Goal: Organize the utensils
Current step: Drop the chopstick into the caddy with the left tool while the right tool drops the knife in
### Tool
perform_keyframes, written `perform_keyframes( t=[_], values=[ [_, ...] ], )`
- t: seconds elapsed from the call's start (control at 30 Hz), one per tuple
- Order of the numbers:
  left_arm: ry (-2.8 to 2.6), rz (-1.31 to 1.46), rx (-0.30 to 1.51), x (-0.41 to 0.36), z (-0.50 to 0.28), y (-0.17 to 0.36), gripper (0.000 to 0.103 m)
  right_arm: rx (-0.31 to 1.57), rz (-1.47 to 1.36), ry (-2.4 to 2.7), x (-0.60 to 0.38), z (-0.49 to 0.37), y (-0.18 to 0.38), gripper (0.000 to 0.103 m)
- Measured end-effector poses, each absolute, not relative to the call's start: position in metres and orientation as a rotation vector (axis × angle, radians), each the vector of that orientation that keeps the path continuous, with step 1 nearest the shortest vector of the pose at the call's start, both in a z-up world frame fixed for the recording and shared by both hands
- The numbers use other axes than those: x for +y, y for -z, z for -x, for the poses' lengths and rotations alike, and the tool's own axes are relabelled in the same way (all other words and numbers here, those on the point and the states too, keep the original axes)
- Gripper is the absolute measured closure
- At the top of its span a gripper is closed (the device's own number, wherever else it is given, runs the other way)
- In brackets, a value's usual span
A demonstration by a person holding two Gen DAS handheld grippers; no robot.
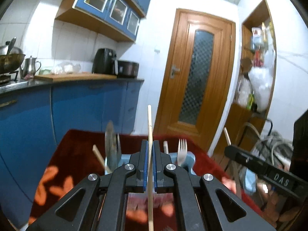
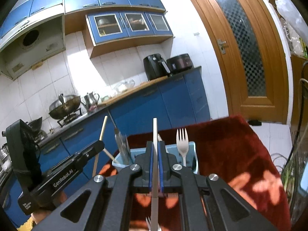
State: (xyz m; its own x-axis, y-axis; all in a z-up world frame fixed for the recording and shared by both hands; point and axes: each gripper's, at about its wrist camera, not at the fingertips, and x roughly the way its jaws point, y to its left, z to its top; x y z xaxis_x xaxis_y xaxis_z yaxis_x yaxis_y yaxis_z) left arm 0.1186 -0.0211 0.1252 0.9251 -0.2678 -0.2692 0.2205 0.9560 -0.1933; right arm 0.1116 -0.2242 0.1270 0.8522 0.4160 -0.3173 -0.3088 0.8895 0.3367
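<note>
A wooden chopstick (image 1: 150,134) is clamped between the jaws of the left gripper (image 1: 149,150), gripped partway along its length, with its tip standing well above the jaws and its lower end running back beneath them. A pale metal fork (image 2: 154,173) is clamped the same way in the right gripper (image 2: 155,150): its flat handle stands up beyond the jaws and its tines show below, near the bottom of the right wrist view. Both are held above a desk (image 2: 240,144) covered in dark red cloth with an orange pattern.

A light blue utensil holder (image 2: 190,150) is seen just ahead of both grippers, toward the far edge of the desk. Another fork (image 2: 182,144), a spoon (image 1: 110,144) and further chopsticks are already stood upright in its compartments.

The chopstick is judged light, stiff and smooth, so it may pivot or slip in a narrow pinch; a hold near mid-length, as here, is judged steadiest. The fork is judged rigid, somewhat heavier and slick, best taken across the flat of its handle. Neither is judged fragile.
</note>
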Motion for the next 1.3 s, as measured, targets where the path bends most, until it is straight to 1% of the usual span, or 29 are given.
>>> perform_keyframes(
  t=[0.23,0.47,0.6,0.83,1.03,1.2,1.23,1.3],
  values=[
    [0.198,0.191,0.171,-0.019,-0.155,-0.136,0.099,0.316,-0.268,-0.384,-0.219,-0.145,-0.137,0.097],
    [0.096,0.210,0.066,-0.015,-0.178,-0.131,0.099,0.255,-0.248,-0.351,-0.211,-0.181,-0.127,0.097],
    [0.071,0.239,0.038,-0.011,-0.188,-0.129,0.099,0.222,-0.224,-0.334,-0.207,-0.197,-0.122,0.097],
    [-0.007,0.151,-0.035,-0.024,-0.189,-0.120,0.099,0.187,-0.185,-0.325,-0.203,-0.214,-0.111,0.097],
    [-0.043,0.117,-0.019,-0.029,-0.194,-0.096,0.099,0.195,-0.135,-0.337,-0.199,-0.211,-0.103,0.097],
    [-0.057,0.078,0.005,-0.029,-0.192,-0.085,0.099,0.256,-0.136,-0.375,-0.200,-0.209,-0.098,0.097],
    [-0.052,0.076,0.006,-0.029,-0.190,-0.086,0.098,0.264,-0.141,-0.378,-0.201,-0.209,-0.097,0.097],
    [-0.036,0.083,0.018,-0.027,-0.188,-0.089,0.091,0.277,-0.165,-0.397,-0.203,-0.208,-0.096,0.096]
  ],
)
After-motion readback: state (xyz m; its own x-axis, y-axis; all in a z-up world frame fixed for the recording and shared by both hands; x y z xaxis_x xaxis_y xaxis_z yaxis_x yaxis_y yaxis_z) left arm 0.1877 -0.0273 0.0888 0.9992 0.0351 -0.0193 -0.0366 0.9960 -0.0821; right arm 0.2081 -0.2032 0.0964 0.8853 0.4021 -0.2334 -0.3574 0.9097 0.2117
